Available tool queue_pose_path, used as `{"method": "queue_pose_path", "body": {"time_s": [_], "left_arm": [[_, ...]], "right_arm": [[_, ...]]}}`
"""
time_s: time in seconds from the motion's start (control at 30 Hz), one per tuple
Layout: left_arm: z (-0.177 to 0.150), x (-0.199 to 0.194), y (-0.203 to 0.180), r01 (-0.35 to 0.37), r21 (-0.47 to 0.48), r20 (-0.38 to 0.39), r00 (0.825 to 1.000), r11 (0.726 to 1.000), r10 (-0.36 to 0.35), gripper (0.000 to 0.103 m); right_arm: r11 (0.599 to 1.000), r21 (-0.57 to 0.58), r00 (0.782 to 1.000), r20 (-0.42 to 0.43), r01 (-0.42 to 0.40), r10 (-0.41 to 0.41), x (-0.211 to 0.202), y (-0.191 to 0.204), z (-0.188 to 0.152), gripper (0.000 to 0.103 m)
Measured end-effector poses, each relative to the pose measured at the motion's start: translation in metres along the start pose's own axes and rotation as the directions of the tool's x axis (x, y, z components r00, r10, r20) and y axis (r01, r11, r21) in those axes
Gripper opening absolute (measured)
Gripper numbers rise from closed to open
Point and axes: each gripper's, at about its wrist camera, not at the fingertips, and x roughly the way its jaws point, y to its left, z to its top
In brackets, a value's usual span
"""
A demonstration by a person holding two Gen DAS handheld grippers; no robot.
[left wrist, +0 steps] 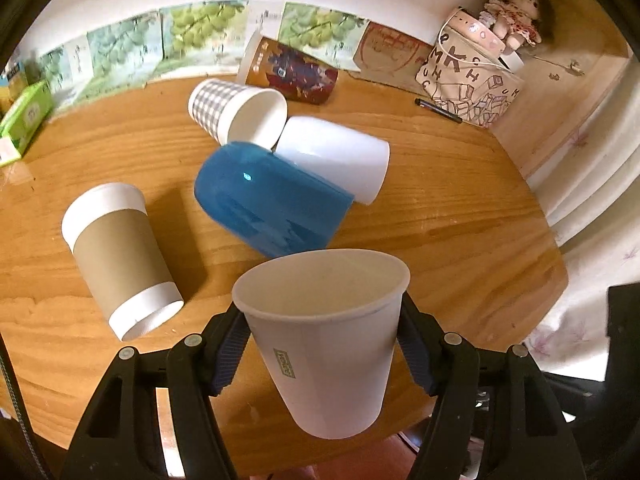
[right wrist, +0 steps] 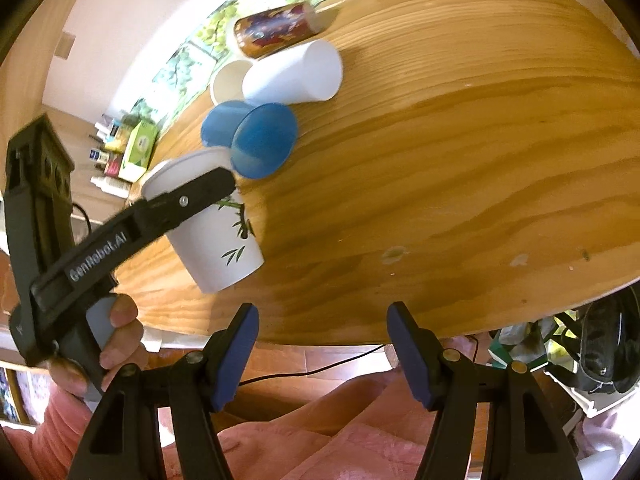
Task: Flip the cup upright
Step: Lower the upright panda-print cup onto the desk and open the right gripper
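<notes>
My left gripper [left wrist: 322, 334] is shut on a white paper cup [left wrist: 328, 340] and holds it mouth-up, slightly tilted, above the near edge of the round wooden table [left wrist: 460, 220]. The right wrist view shows the same cup [right wrist: 212, 232], with a bamboo print, clamped in the left gripper [right wrist: 192, 196] at the table's left side. My right gripper [right wrist: 322, 340] is open and empty at the table's near edge. A blue plastic cup [left wrist: 268, 200], a plain white cup [left wrist: 340, 156], a checked cup [left wrist: 236, 110] and a dark printed cup [left wrist: 292, 72] lie on their sides.
A sleeved paper cup [left wrist: 120, 256] stands upside down on the left. A green box [left wrist: 26, 120], a printed bag [left wrist: 468, 80] with a doll [left wrist: 516, 16] and a pen [left wrist: 438, 105] sit at the table's back. The table's right half [right wrist: 460, 180] is bare wood.
</notes>
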Motion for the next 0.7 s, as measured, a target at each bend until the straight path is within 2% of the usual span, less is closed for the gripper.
{"method": "queue_pose_path", "body": {"time_s": [0.2, 0.33, 0.53, 0.7], "left_arm": [[-0.008, -0.002, -0.007, -0.052, 0.051, 0.106, 0.993, 0.997, 0.046, 0.071], [-0.014, -0.006, -0.01, -0.063, 0.091, 0.214, 0.976, 0.994, 0.043, 0.071], [-0.02, -0.005, -0.012, -0.09, 0.122, 0.289, 0.956, 0.988, 0.051, 0.071], [-0.026, -0.002, -0.012, -0.114, 0.124, 0.315, 0.947, 0.986, 0.07, 0.071]], "right_arm": [[1.0, 0.011, 0.998, 0.066, 0.007, -0.008, -0.01, -0.003, -0.001, 0.067], [1.0, 0.001, 0.994, 0.107, 0.005, -0.005, -0.018, -0.003, -0.004, 0.067], [1.0, -0.019, 0.981, 0.192, 0.016, -0.012, -0.029, -0.001, -0.01, 0.067], [0.999, -0.036, 0.967, 0.254, 0.032, -0.022, -0.036, -0.001, -0.012, 0.067]]}}
